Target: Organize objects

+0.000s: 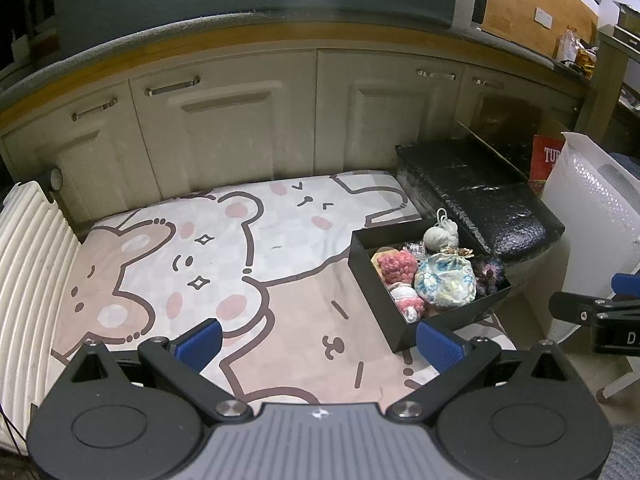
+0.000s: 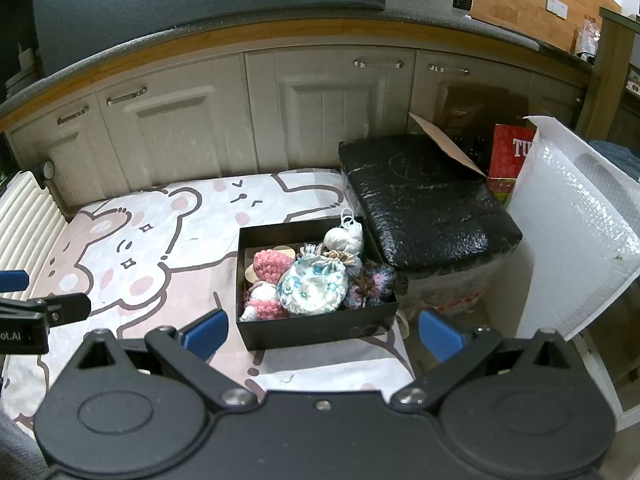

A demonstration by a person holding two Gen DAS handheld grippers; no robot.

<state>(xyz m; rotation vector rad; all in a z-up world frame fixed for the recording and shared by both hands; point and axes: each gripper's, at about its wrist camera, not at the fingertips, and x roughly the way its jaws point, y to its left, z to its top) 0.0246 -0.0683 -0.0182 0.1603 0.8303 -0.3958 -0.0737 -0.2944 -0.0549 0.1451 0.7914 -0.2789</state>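
- sitting on a cartoon-bear sheet [image 1: 248, 248], a black box [image 2: 312, 326] rests at the sheet's right edge, just beside a black wrapped bundle [image 2: 428, 216].
- box is packed with small things: a floral pouch [image 2: 314, 290] in the middle, a pink crochet piece [image 2: 272, 262] to its left, a pink-and-white crochet toy [image 2: 262, 300] at the front left, a white yarn ball [image 2: 340, 238] at the back, and a dark crochet flower [image 2: 372, 286] at the right.
- left claw [image 1: 318, 344] is released, blue pads wide apart, empty, hovering over the sheet with its right pad just in front of the box's near corner.
- right claw [image 2: 322, 336] is also released and empty, held over the box's front wall, pads spread to either side of it.
- white bubble wrap [image 2: 576, 240] stands right of the bundle; a red carton [image 2: 510, 160] stands behind.
- cream cabinet doors [image 1: 224, 120] run behind the sheet, and a white ribbed radiator [image 1: 28, 264] lies along its left.
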